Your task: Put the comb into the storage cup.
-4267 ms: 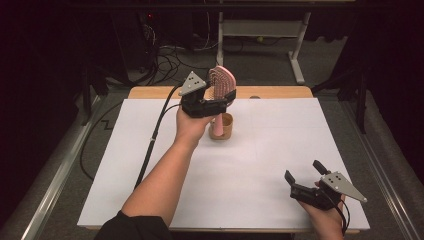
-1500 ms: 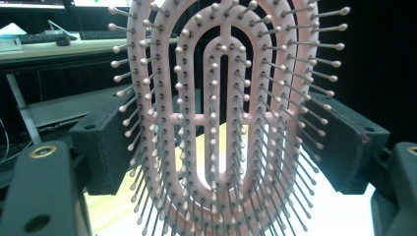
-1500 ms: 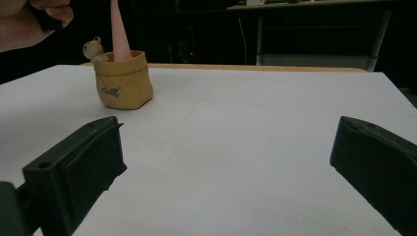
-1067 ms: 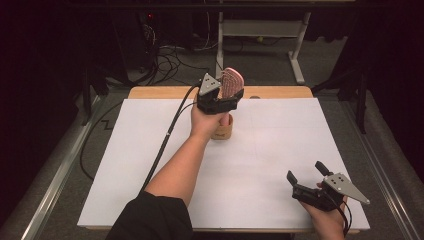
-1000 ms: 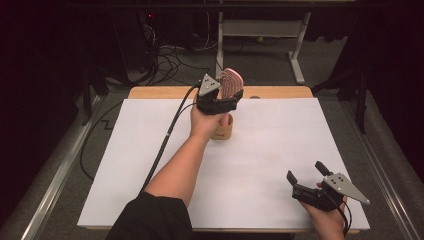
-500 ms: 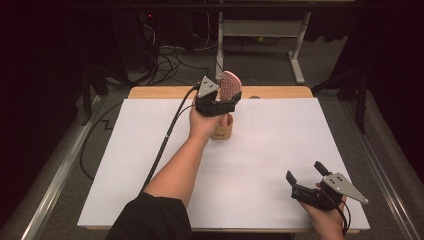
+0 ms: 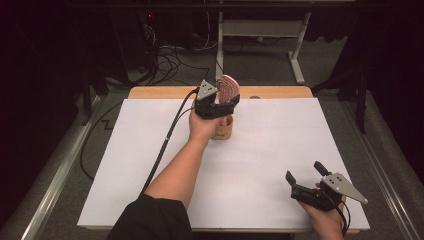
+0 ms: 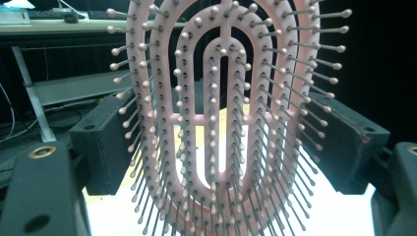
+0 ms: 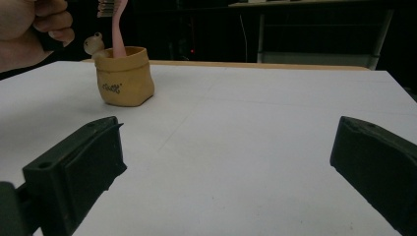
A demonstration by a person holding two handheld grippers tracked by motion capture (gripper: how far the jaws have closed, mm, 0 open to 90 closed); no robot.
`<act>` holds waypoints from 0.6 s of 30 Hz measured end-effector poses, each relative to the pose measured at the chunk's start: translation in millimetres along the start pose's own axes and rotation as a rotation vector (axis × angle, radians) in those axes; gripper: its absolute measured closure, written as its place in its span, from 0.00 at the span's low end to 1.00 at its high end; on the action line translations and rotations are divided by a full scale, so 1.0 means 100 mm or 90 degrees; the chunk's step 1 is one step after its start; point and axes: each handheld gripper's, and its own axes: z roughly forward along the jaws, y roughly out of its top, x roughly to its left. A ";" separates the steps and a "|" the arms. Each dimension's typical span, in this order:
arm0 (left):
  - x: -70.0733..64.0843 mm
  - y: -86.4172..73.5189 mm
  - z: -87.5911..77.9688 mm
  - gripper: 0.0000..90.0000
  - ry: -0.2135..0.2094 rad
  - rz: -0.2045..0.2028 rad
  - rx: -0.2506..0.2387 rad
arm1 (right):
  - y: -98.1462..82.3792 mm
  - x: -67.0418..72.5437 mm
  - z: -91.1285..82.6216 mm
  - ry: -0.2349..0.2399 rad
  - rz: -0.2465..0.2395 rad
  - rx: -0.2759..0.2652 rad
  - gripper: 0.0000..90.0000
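Observation:
A pink hairbrush (image 7: 229,89) with metal bristles stands upright, its handle down inside a small tan cup (image 7: 222,129) at the back middle of the white table (image 7: 280,145). My left gripper (image 7: 222,102) is shut on the hairbrush head, just above the cup. In the left gripper view the hairbrush (image 8: 221,123) sits between both pads, bristles facing the camera. My right gripper (image 7: 303,171) rests open near the front right corner, holding nothing. In the right gripper view the cup (image 9: 125,76) and the hairbrush handle (image 9: 118,29) stand far off at the upper left, beyond my open right gripper (image 9: 226,147).
A wooden strip (image 7: 280,92) edges the back of the table. Behind it stand a white desk frame (image 7: 260,30) and loose cables (image 7: 170,55) on the floor. The left gripper's cable (image 7: 165,140) trails across the table's left part.
The left gripper has sunk with the hairbrush and drifted a little right, so the brush head sits closer to the cup. The right gripper has stayed still.

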 end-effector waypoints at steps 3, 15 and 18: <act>-0.01 -0.01 0.00 0.22 0.002 -0.002 0.002 | 0.00 0.00 0.00 0.000 0.000 0.000 0.00; -0.02 -0.06 -0.03 0.22 0.011 -0.003 0.011 | 0.00 0.01 0.00 -0.001 -0.001 0.000 0.00; 0.00 -0.07 -0.04 0.22 0.013 -0.007 0.009 | 0.01 0.02 0.00 -0.001 -0.003 -0.001 0.00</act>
